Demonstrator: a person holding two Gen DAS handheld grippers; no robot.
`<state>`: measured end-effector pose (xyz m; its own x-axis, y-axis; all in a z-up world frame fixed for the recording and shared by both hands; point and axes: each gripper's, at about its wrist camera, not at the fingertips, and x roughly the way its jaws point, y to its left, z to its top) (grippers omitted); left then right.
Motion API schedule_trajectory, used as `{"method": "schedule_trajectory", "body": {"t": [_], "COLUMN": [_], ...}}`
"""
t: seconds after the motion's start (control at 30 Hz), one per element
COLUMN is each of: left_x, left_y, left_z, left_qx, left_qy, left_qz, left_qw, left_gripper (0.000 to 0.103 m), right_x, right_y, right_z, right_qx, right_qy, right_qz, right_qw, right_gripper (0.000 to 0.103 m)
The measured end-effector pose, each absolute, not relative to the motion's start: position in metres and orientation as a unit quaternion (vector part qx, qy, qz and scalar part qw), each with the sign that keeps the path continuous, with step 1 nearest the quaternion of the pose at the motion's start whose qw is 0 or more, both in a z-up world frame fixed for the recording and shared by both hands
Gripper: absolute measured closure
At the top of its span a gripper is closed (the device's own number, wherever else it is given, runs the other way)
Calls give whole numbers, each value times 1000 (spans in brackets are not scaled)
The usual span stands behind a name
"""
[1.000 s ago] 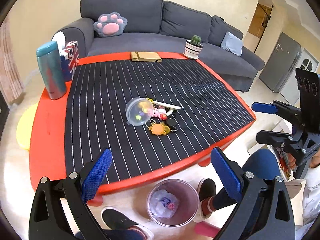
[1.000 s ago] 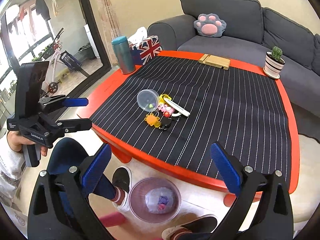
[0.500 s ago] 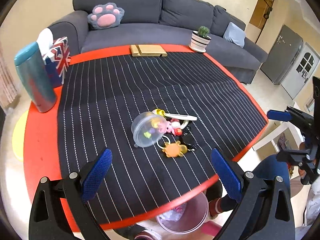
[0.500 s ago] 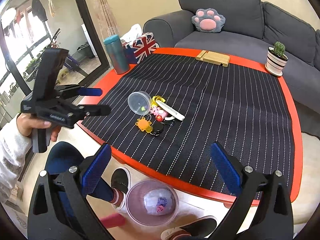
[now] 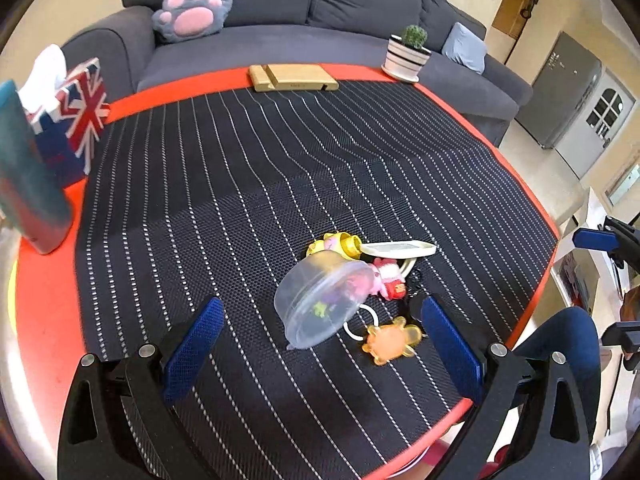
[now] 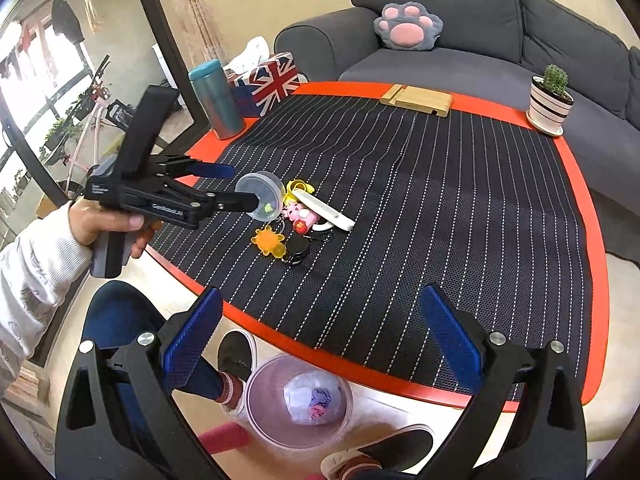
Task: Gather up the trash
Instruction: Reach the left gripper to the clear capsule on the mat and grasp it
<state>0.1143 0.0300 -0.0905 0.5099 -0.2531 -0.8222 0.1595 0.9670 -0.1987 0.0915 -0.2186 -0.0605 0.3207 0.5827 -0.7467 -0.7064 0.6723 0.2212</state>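
Note:
A clear round plastic container [image 5: 320, 304] lies tilted on the black striped mat [image 5: 248, 184], leaning on a small pile: a yellow toy [image 5: 336, 242], a white flat strip [image 5: 400, 249], a pink figure [image 5: 386, 276] and an orange turtle [image 5: 390, 338]. My left gripper [image 5: 320, 344] is open, low over the mat, with the container just ahead between its blue pads. In the right wrist view the left gripper [image 6: 239, 186] has its tips at the container [image 6: 262, 196]. My right gripper [image 6: 320, 344] is open above the table's near edge, with nothing between its fingers.
A clear bin [image 6: 256, 412] holding crumpled trash stands on the floor under the red table's edge [image 6: 280, 340], beside the person's shoes. A teal tumbler [image 6: 216, 96], flag tissue box [image 6: 268, 80], wooden stand [image 6: 416, 100] and cactus pot [image 6: 550, 100] line the far rim. A grey sofa lies behind.
My left gripper has moved forward and down over the table, from above the bin to right at the clear container. The right gripper has drifted slightly closer and stays open.

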Motion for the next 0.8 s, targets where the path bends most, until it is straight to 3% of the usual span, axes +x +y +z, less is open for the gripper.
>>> {"method": "schedule_trajectory", "body": {"t": [0.1,0.27,0.4,0.5,0.57,0.8], "left_x": [118,122,120,118,117,112], "left_y": [31,31,32,32,32,29], "left_z": [-95,-102,-102,-100,-99,-90], "left_qx": [-54,-63,-75,-74,-72,-65], "left_qy": [481,487,480,480,482,477], "left_qz": [-129,-147,-156,-156,-154,-148], "left_qw": [865,858,860,860,859,864], "left_gripper": [12,32,38,52,68,79], "right_x": [93,97,98,98,98,99], "right_y": [-219,-217,-216,-214,-214,-210], "right_z": [-62,-65,-67,-67,-68,-69], "right_qx": [-73,-73,-73,-73,-73,-75], "right_qy": [428,433,435,434,435,433], "right_qz": [396,393,393,395,395,399], "right_qw": [809,808,807,806,806,805], "right_gripper": [5,5,5,5,5,5]}}
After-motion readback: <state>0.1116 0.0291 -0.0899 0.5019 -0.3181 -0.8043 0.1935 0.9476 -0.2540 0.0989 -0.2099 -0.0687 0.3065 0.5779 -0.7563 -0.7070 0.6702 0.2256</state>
